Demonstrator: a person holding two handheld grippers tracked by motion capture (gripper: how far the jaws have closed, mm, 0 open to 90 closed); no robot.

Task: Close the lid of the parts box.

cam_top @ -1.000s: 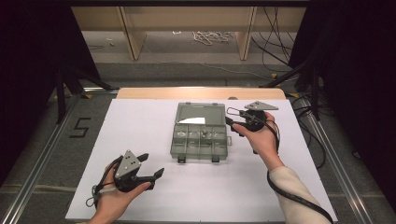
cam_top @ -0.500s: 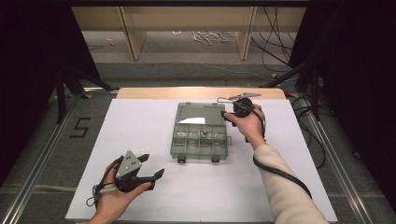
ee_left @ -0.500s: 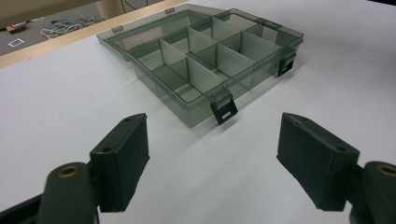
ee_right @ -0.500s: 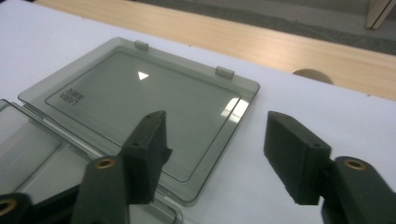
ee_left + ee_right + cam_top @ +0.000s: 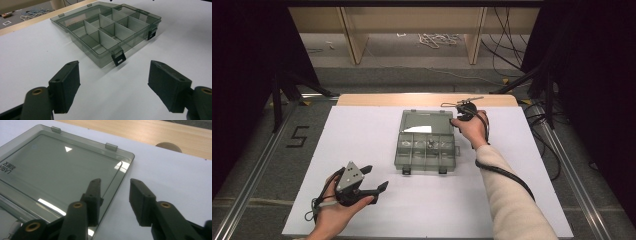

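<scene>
Open organiser box at mid-table, one gripper near, one at its far corner.

Nearest me, the left gripper (image 5: pixel 373 180) rested low on the white table (image 5: pixel 362 130), jaws spread wide and empty, well short of the smoky compartment box (image 5: pixel 427 147). The box's contents were too dim to make out. Beyond, its lid (image 5: pixel 57 167) lay flat open; the right gripper (image 5: pixel 113 186) straddled the lid's right edge, jaws part open, gripping nothing; the gripper's body was mostly hidden behind the hand (image 5: pixel 472 127).
</scene>
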